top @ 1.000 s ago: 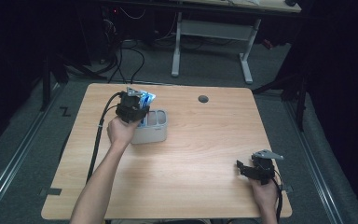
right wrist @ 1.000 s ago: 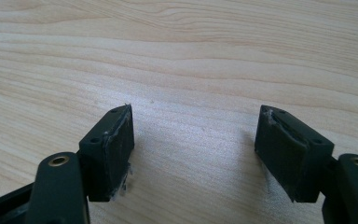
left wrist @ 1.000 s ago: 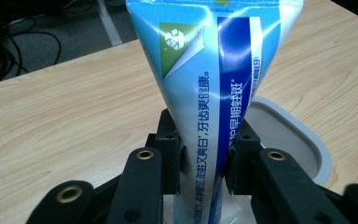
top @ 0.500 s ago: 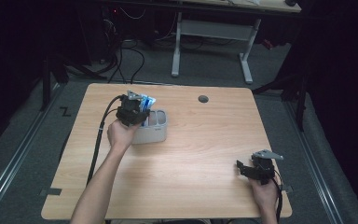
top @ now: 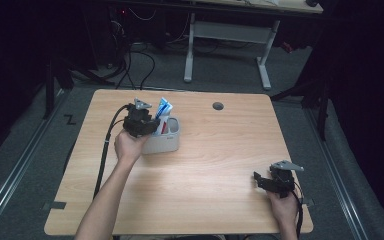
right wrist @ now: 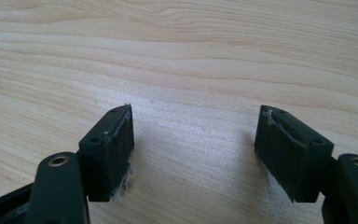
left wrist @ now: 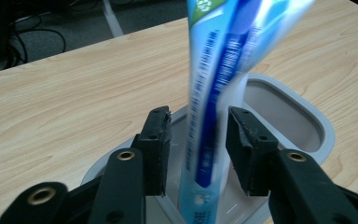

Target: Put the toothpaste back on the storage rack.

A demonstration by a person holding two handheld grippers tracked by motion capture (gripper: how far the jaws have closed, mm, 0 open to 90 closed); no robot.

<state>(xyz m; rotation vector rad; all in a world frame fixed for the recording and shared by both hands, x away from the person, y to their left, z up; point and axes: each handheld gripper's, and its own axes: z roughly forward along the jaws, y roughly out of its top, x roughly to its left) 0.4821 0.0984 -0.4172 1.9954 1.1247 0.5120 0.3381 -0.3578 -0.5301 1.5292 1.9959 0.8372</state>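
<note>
Two jaws of the left gripper [left wrist: 198,149] now stand parted either side of the toothpaste tube [left wrist: 219,93], apparently just released upright in the grey holder [top: 167,142]. Right gripper [top: 275,180] idles, spread over bare table [top: 220,200].

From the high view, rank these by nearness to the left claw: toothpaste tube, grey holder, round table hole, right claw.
1. Toothpaste tube: between the left claw's jaws.
2. Grey holder: just beneath and beside it.
3. Round table hole: toward the table's far edge.
4. Right claw: near right corner.
</note>
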